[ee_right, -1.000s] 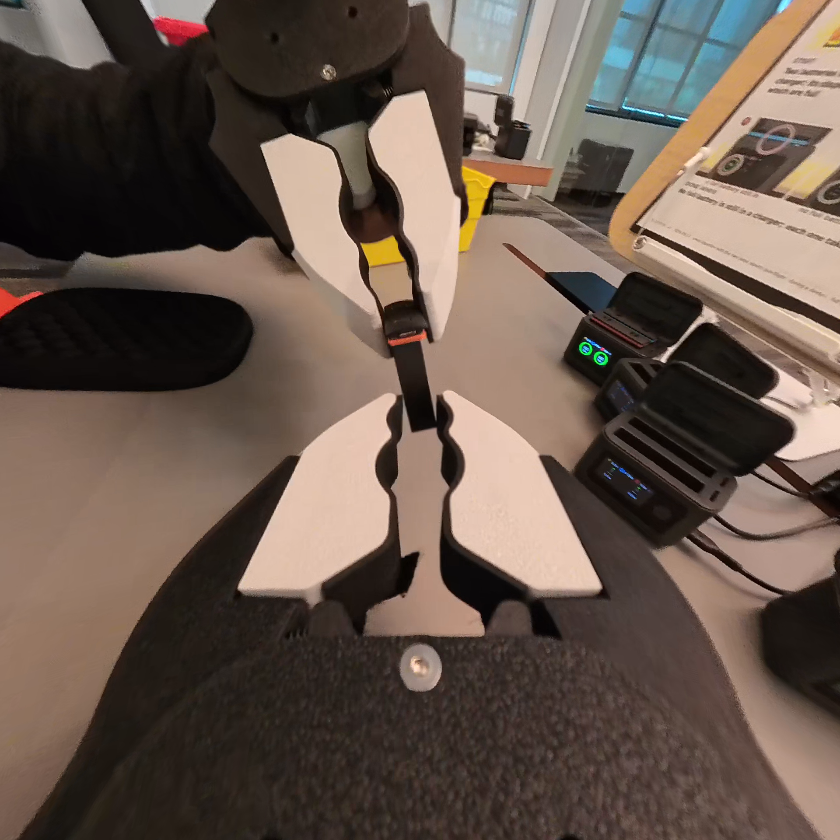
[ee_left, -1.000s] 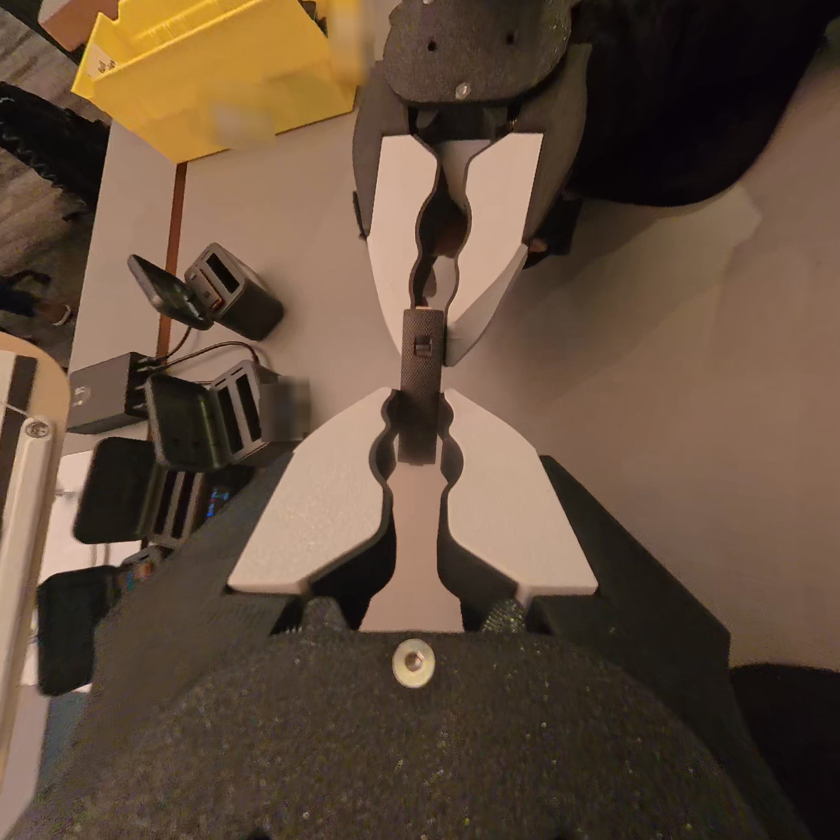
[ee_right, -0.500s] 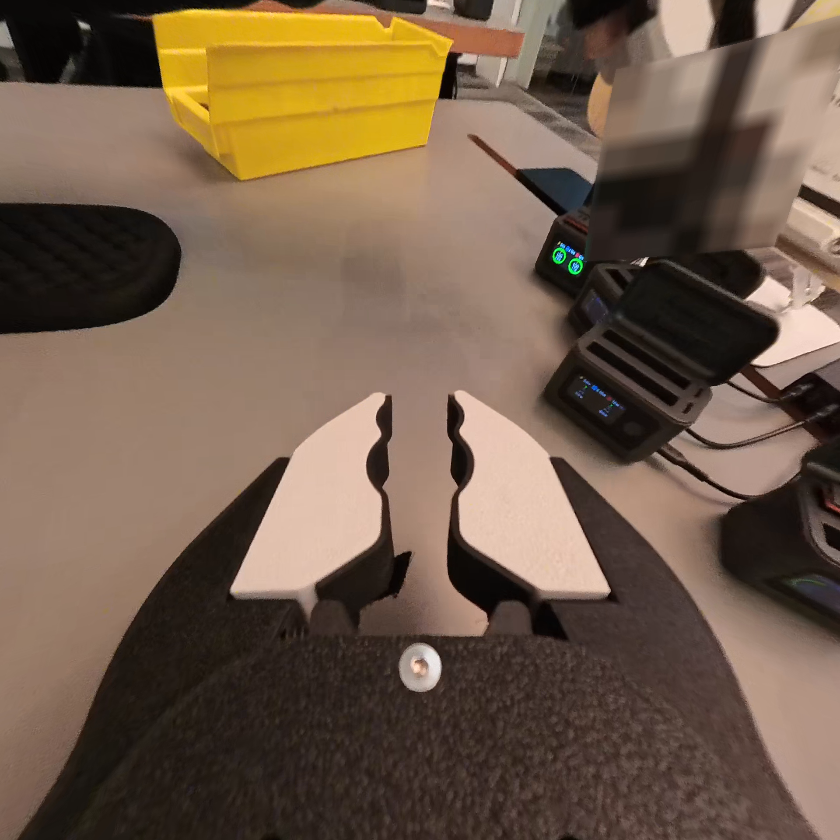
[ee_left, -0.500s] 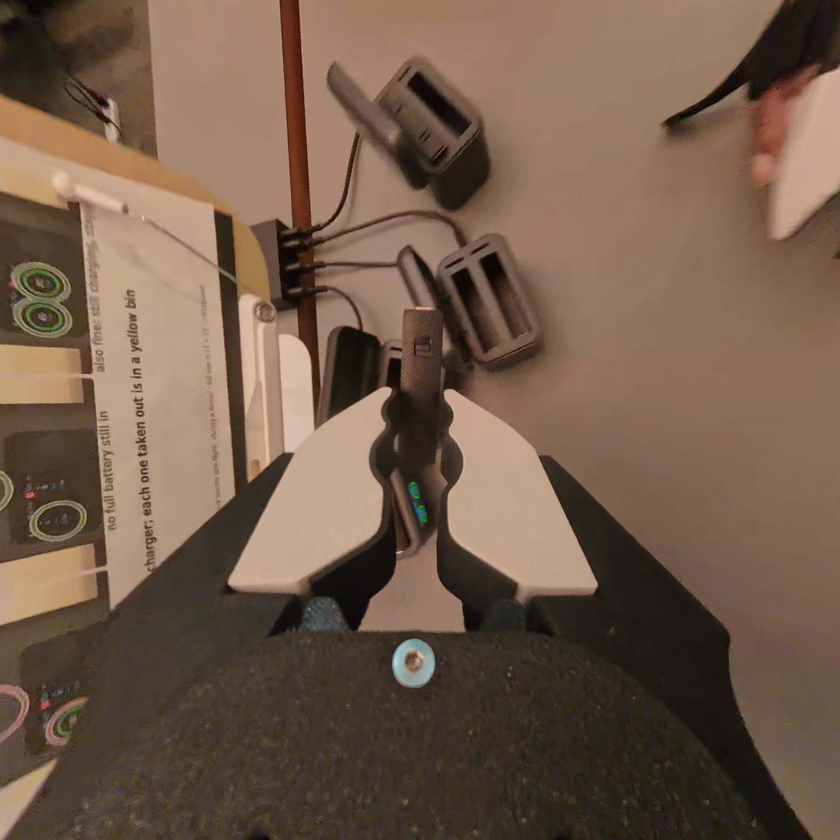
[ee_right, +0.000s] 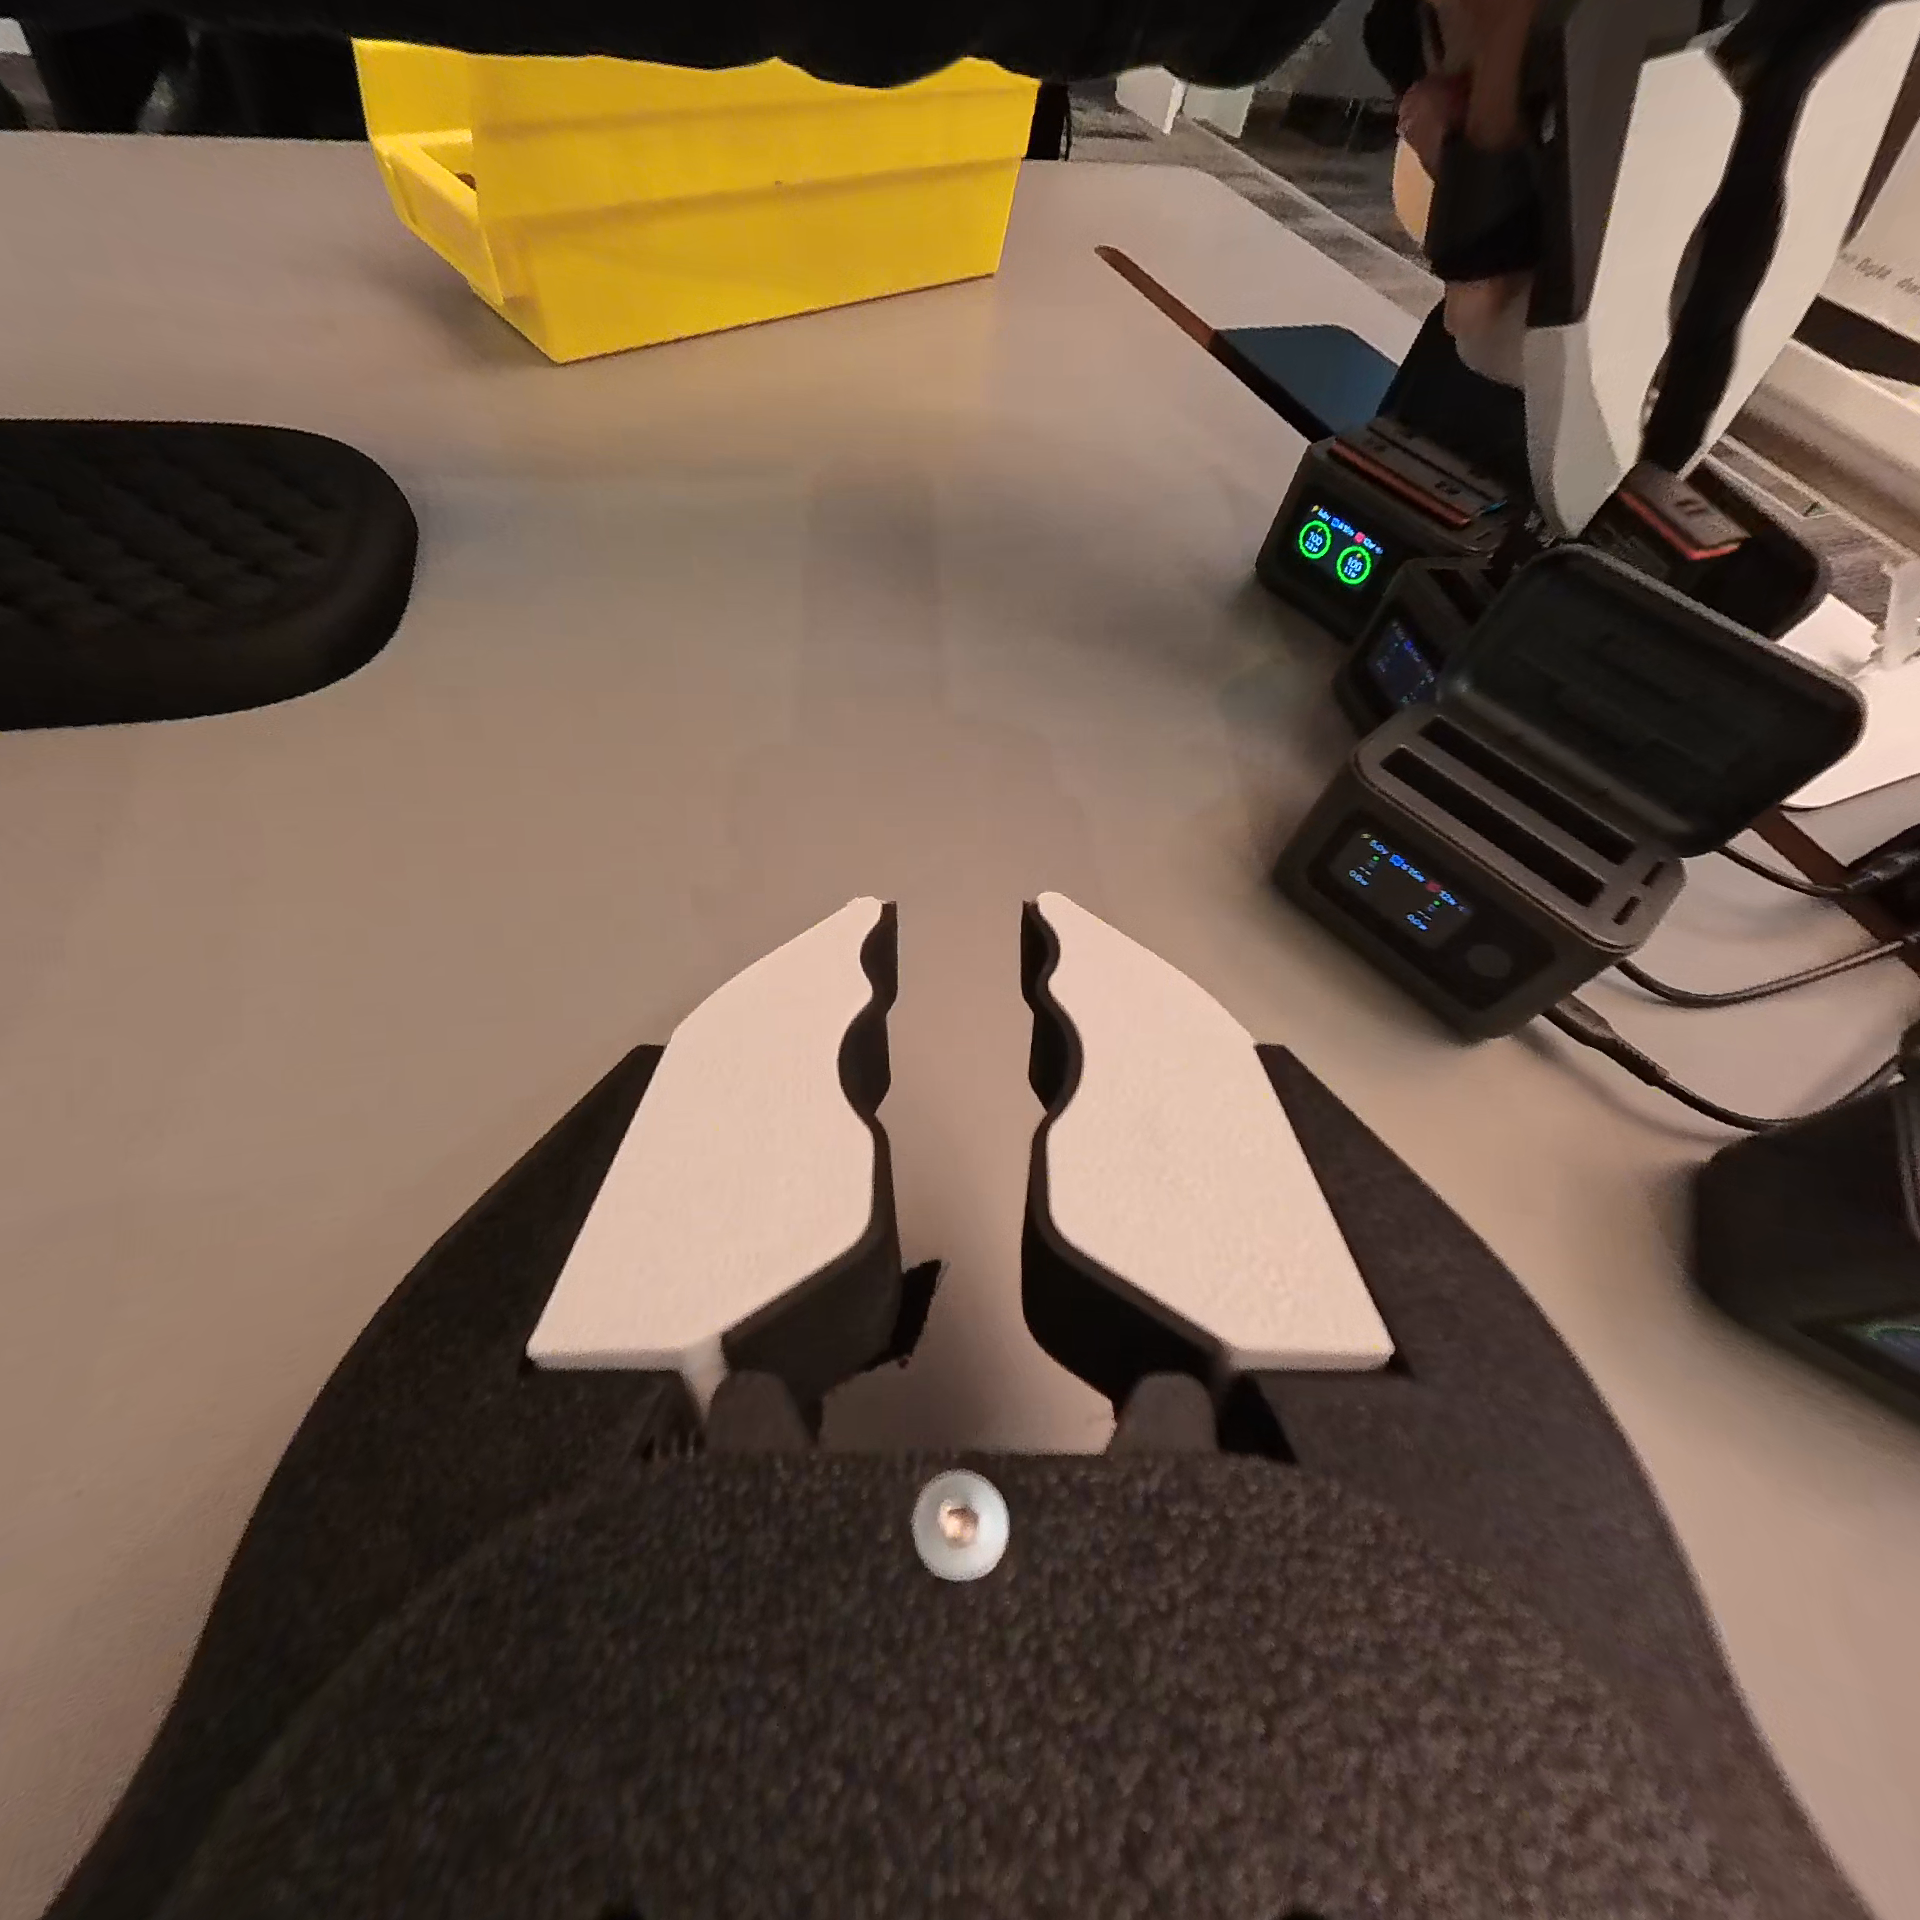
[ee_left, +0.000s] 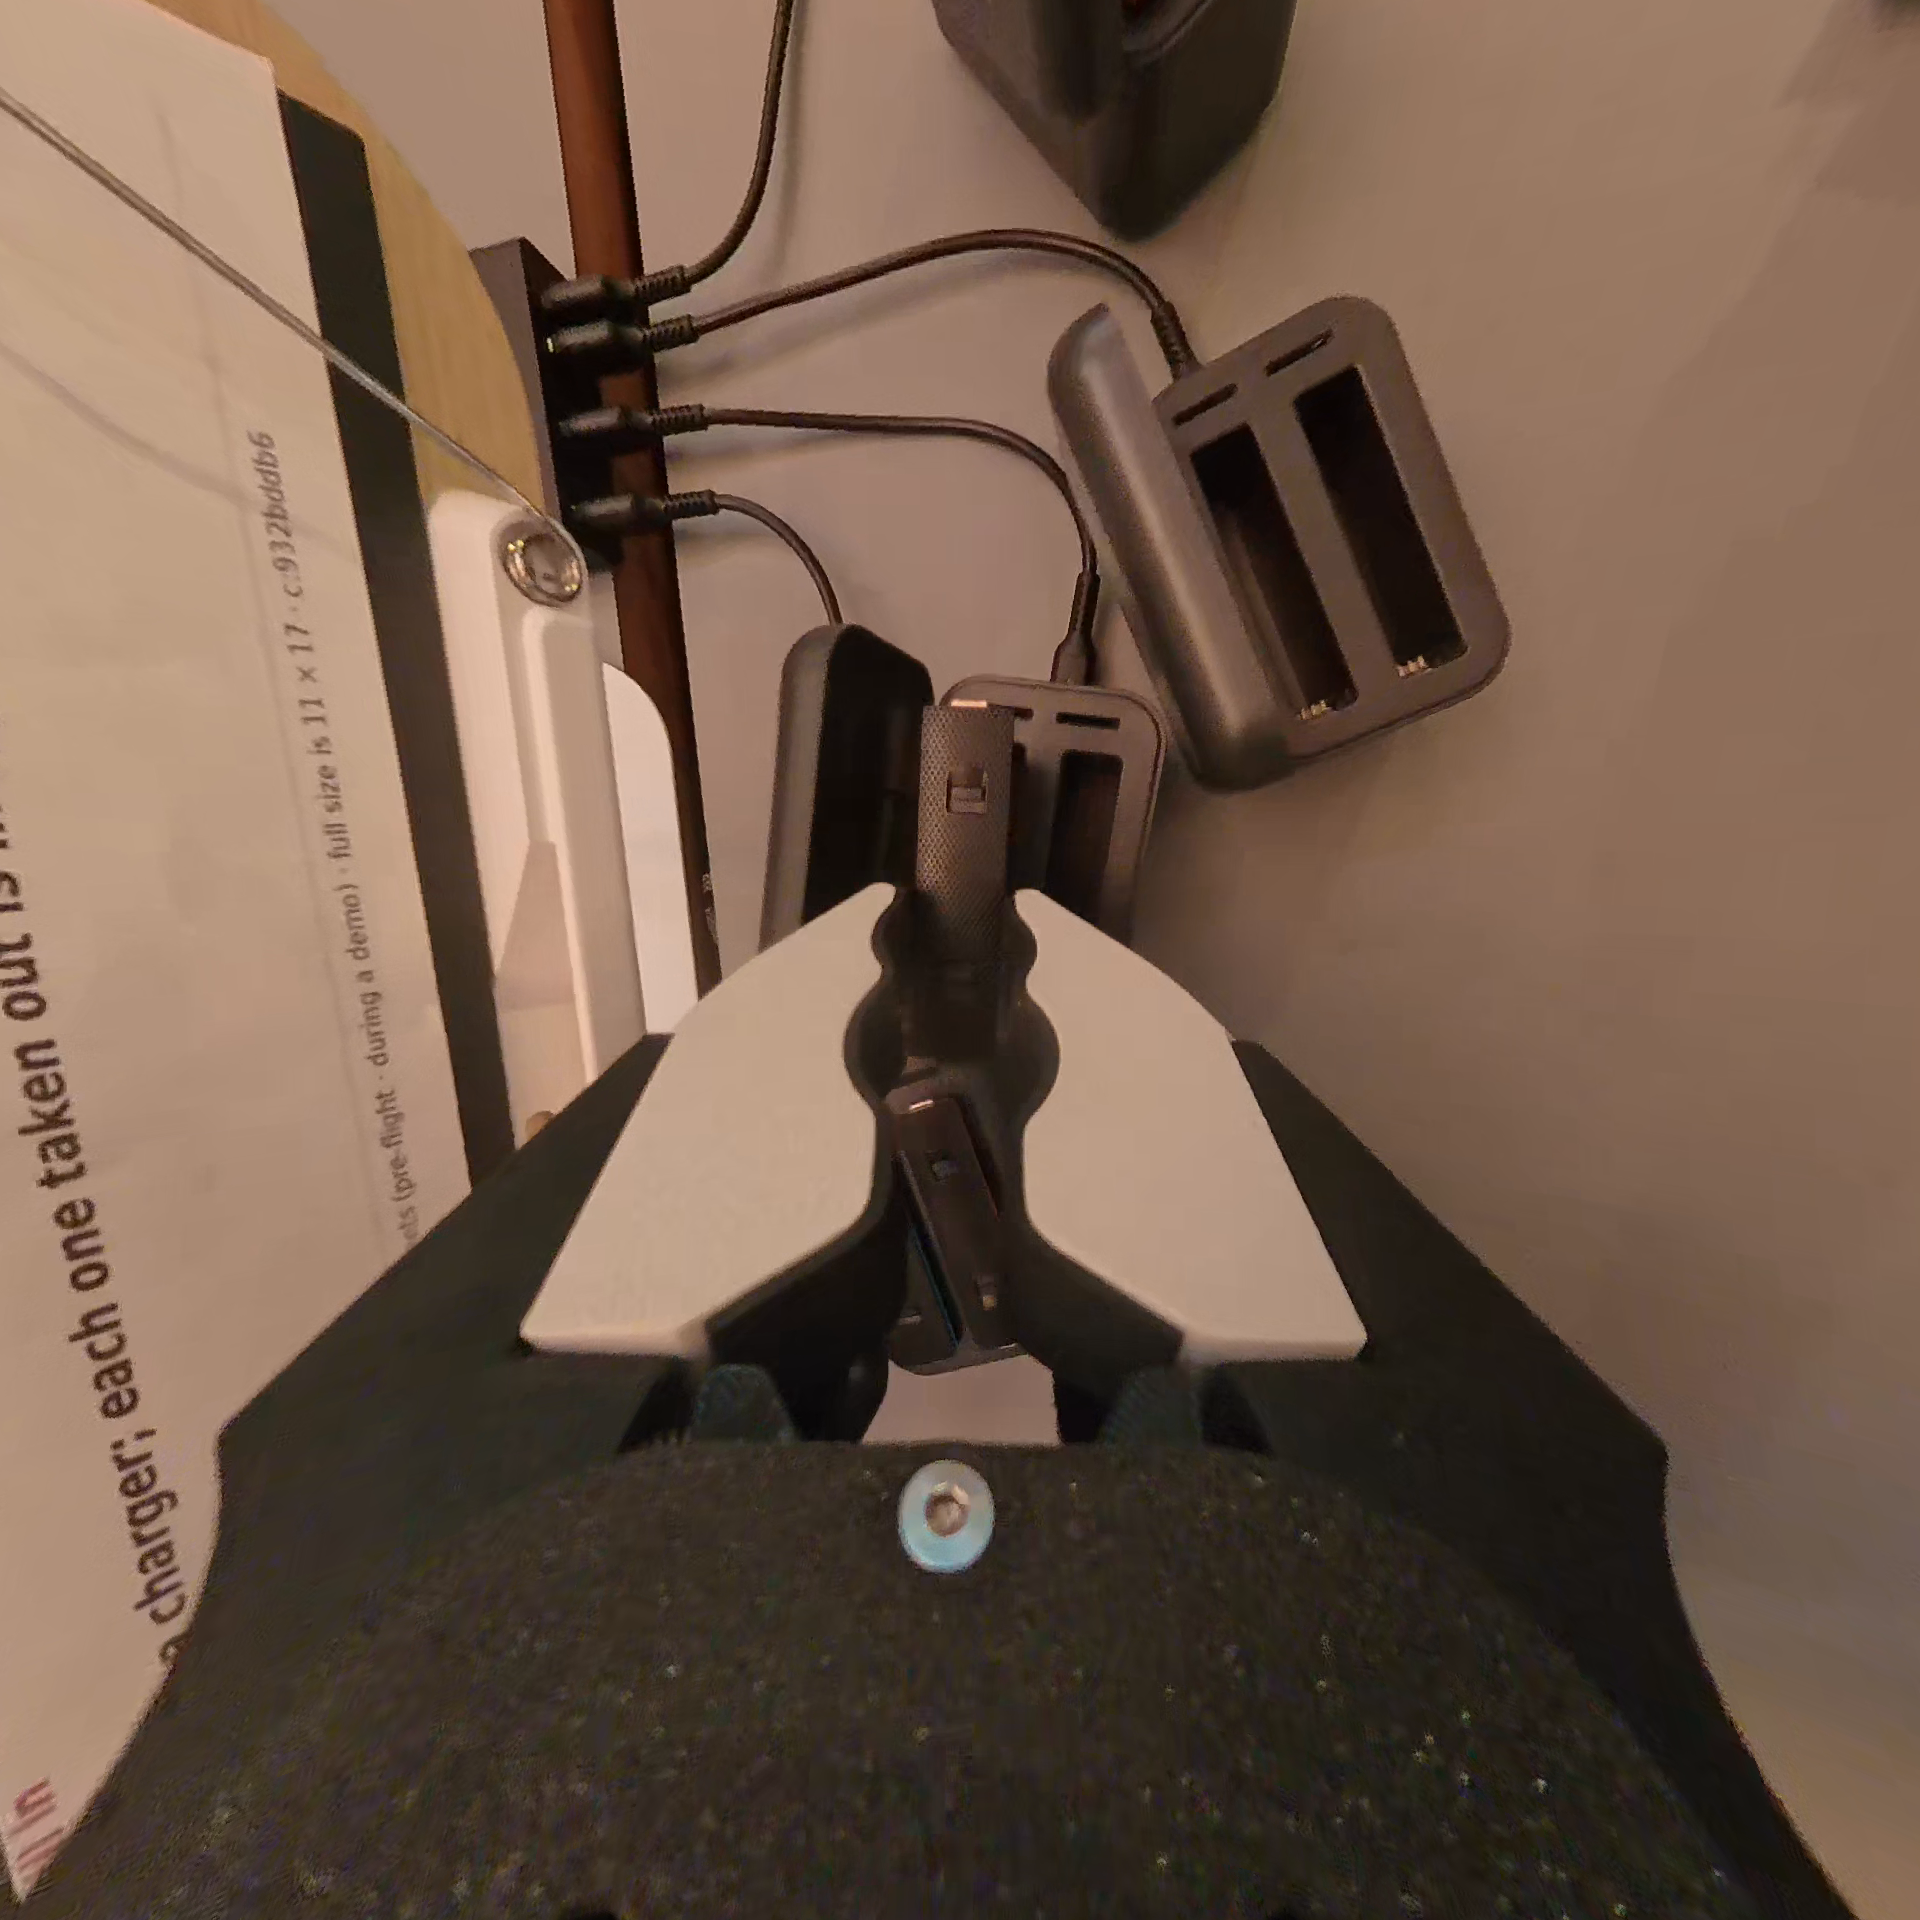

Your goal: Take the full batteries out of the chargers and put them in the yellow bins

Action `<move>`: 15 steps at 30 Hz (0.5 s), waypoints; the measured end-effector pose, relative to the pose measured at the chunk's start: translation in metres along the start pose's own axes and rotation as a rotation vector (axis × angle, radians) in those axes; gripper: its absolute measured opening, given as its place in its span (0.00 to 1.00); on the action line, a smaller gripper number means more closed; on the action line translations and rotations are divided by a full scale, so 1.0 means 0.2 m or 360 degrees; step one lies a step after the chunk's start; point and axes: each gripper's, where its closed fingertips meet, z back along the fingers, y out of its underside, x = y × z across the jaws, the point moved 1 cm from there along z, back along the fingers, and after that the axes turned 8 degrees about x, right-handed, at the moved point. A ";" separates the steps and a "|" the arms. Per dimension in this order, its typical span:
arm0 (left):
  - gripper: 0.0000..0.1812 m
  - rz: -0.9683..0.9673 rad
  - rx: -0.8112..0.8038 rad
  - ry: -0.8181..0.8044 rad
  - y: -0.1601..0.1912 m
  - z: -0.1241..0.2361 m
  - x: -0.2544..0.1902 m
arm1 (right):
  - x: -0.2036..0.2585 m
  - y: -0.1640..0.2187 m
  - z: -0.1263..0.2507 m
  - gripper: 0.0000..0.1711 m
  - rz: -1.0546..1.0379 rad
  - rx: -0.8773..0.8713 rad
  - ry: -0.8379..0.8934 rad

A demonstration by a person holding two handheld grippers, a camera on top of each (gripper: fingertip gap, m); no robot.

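Battery, dark and textured, sits clamped between the tips of the left claw at frame center of the left wrist view, sticking out forward past the fingertips. Directly beyond it is an open grey charger with its lid flipped up to the left; the battery end overlaps the charger's slots, contact not clear. Second open charger with two empty slots lies upper right, cables running to a black hub at upper left. Printed sheet on a board fills the left side.

Right claw stands apart with nothing between its fingers, hovering over bare grey surface at lower center of the right wrist view. Yellow bin sits at top center, well apart from both claws. Chargers line the right edge: one with green rings on its screen, one nearer with lid up. Left claw is seen again at upper right, above the chargers. Black textured pad at left.
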 end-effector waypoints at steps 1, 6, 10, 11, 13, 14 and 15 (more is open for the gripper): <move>0.09 -0.0001 0.0010 0.0006 0.01 -0.01 0.00 | 0.00 0.00 0.00 0.13 -0.0003 0.0002 0.0005; 0.09 0.0002 0.0020 0.0026 0.01 -0.02 0.01 | -0.13 0.01 0.03 0.10 -0.0108 -0.0003 0.0243; 0.09 0.0002 0.0017 0.0041 0.01 -0.02 0.01 | -0.28 0.02 0.09 0.06 -0.0343 -0.0016 0.0532; 0.09 0.0000 0.0017 0.0040 0.01 -0.02 0.00 | -0.30 0.03 0.11 0.04 -0.0388 -0.0019 0.0594; 0.09 0.0001 0.0014 0.0042 0.01 -0.02 0.00 | -0.34 0.04 0.14 0.02 -0.0431 -0.0011 0.0707; 0.09 0.0001 0.0008 0.0042 0.00 -0.02 0.00 | -0.37 0.05 0.16 0.00 -0.0453 0.0003 0.0770; 0.09 0.0002 0.0002 0.0042 0.00 -0.02 0.00 | -0.39 0.06 0.18 0.00 -0.0483 0.0021 0.0831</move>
